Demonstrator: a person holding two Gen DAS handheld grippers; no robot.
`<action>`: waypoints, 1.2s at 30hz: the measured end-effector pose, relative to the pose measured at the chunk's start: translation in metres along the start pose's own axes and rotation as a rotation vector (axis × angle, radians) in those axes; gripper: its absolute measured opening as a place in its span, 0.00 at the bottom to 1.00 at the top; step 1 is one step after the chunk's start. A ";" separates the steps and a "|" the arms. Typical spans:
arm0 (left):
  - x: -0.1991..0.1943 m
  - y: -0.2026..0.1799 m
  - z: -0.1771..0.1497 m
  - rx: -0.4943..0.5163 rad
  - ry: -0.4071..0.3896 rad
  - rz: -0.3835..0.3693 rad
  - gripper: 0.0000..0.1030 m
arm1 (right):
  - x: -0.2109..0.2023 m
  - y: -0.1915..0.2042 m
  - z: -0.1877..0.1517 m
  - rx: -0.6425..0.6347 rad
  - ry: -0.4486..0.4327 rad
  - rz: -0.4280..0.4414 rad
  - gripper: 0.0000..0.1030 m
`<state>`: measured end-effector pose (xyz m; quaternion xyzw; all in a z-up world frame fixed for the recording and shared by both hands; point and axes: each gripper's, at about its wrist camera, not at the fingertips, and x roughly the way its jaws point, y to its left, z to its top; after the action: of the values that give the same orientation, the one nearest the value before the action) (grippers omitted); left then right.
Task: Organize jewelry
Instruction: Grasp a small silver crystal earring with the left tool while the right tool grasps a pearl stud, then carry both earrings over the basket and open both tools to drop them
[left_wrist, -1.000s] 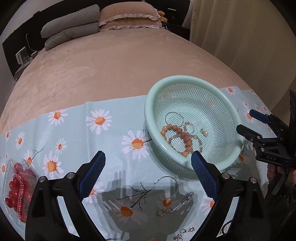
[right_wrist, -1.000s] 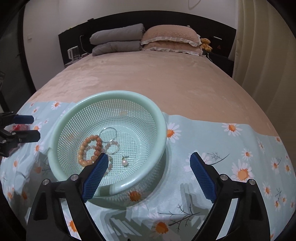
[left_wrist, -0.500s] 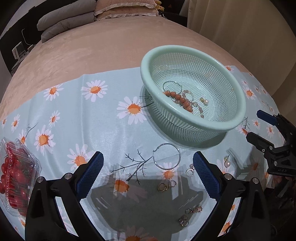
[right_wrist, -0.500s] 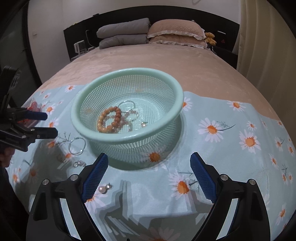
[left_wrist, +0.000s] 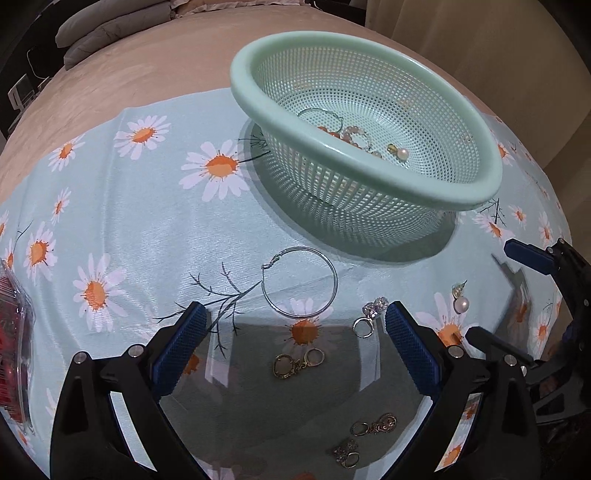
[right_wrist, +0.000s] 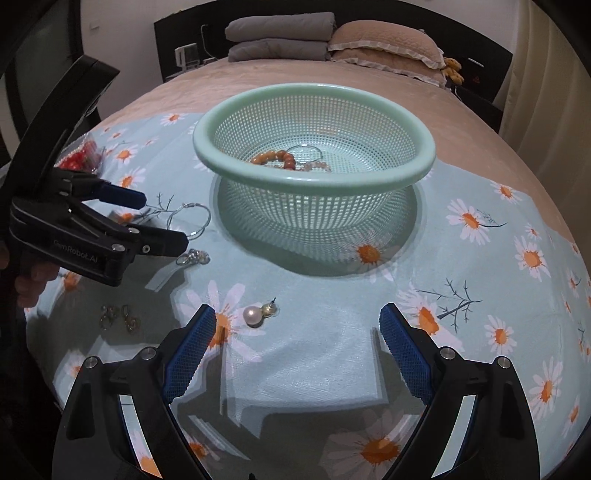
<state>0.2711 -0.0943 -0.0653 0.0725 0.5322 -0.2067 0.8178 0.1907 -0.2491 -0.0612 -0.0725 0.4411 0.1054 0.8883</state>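
A mint green mesh basket (left_wrist: 476, 192) (right_wrist: 229, 166) on the daisy cloth holds beaded bracelets (left_wrist: 345, 136) (right_wrist: 275, 158), a hoop and a pearl earring (left_wrist: 402, 153). On the cloth lie a large silver hoop (left_wrist: 300, 282) (right_wrist: 189, 219), a stone ring (left_wrist: 369, 317) (right_wrist: 194, 256), gold earrings (left_wrist: 297, 363) (right_wrist: 120, 318), more gold pieces (left_wrist: 369, 435) and a pearl earring (left_wrist: 460, 300) (right_wrist: 258, 314). My left gripper (left_wrist: 295, 343) (right_wrist: 162, 221) is open, low over the hoop and rings. My right gripper (right_wrist: 295, 343) (left_wrist: 495, 291) is open, just short of the pearl earring.
A clear box of red fruit (left_wrist: 11, 332) (right_wrist: 79, 158) lies at the cloth's left edge. The cloth covers the foot of a beige bed (right_wrist: 295, 77) with pillows and folded grey bedding (right_wrist: 277, 40) at the head. Curtains (left_wrist: 498, 55) hang on the right.
Both grippers have dropped and drawn back from the basket toward the loose jewelry. The left now hovers over the hoop and rings, the right faces the pearl earring. Both stay open.
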 end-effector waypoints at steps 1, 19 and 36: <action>0.004 0.000 0.000 0.008 0.004 0.004 0.93 | 0.003 0.000 -0.001 0.017 0.008 -0.009 0.82; 0.007 0.001 0.006 0.020 -0.002 -0.015 0.03 | 0.010 0.001 -0.009 0.052 0.000 0.140 0.11; -0.013 0.005 0.022 0.019 -0.055 -0.056 0.37 | 0.007 -0.002 -0.011 0.046 0.002 0.158 0.11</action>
<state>0.2870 -0.0933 -0.0449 0.0599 0.5094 -0.2364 0.8253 0.1867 -0.2524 -0.0736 -0.0172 0.4488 0.1652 0.8781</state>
